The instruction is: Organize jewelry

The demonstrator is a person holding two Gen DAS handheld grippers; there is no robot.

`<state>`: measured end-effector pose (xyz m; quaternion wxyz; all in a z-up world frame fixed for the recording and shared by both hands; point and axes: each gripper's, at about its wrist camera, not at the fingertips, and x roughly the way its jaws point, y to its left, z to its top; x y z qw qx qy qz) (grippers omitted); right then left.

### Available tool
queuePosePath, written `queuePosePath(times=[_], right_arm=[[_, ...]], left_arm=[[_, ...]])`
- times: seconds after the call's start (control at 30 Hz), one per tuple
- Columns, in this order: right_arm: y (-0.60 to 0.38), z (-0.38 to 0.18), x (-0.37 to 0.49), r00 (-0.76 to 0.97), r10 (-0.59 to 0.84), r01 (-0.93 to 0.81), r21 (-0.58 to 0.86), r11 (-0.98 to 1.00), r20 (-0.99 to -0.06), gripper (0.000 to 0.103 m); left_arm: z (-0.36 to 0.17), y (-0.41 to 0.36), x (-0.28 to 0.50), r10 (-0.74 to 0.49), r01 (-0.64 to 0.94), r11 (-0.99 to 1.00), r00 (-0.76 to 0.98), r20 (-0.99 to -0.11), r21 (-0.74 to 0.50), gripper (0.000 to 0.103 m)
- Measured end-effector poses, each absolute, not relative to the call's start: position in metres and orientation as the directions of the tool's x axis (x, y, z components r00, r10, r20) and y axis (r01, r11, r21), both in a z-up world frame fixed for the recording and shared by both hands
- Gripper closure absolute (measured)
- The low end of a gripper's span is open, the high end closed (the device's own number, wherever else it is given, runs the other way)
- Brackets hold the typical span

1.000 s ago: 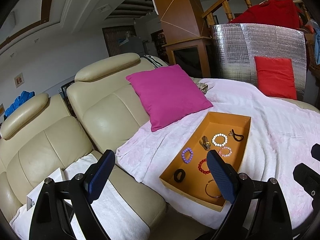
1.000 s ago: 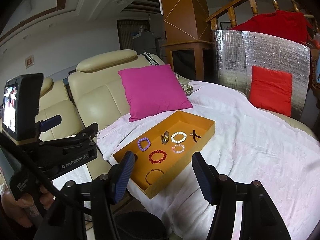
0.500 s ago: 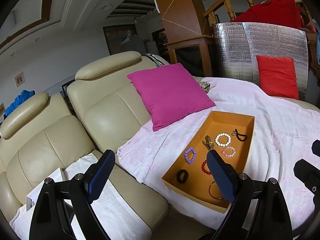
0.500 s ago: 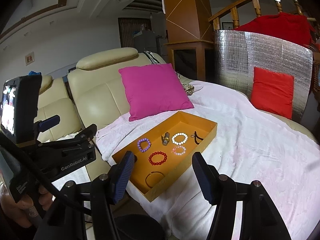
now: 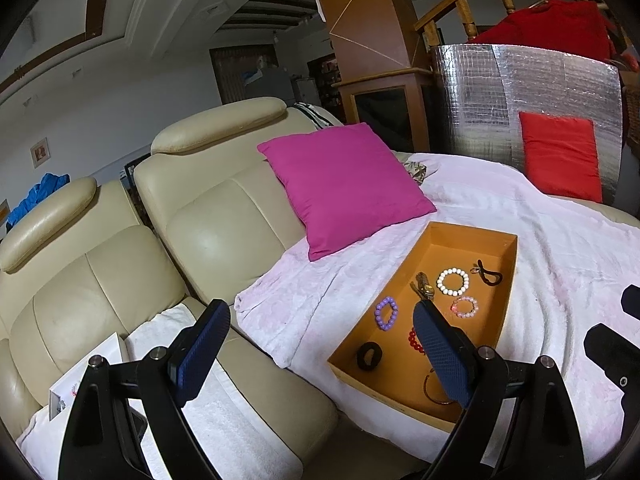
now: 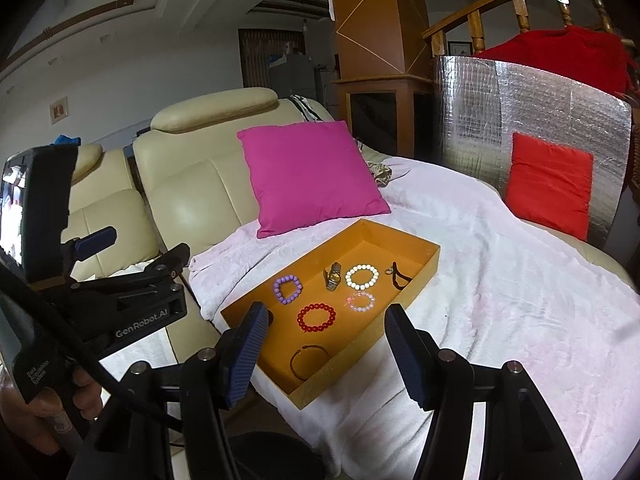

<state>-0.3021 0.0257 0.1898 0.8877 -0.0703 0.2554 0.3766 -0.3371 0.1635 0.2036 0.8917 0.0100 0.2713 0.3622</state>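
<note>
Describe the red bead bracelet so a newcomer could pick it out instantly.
Find the shallow orange tray lying on the pale pink blanket in front of the magenta pillow. Near the tray's middle, the red bead bracelet lies flat between the purple bracelet and the thin brown bangle. It is the only ring of solid red beads there.

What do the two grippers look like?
Both are black frames with silver bolts and dark blue ribbed finger pads. The left gripper shows white "GenRobot.AI" lettering, a lit screen unit, a black cable and a bare hand.
</note>
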Motion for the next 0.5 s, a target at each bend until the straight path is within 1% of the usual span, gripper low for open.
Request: queuePosePath(times=[0.5], right_arm=[[0.027,0.185,-0.286,0.563,0.648,-0.711,0.100,0.696,-0.513,0.038]], left_arm=[[0.203,0.164,-0.324,0.673,-0.650,0.719,0.564,-0.478,0.246,0.010]])
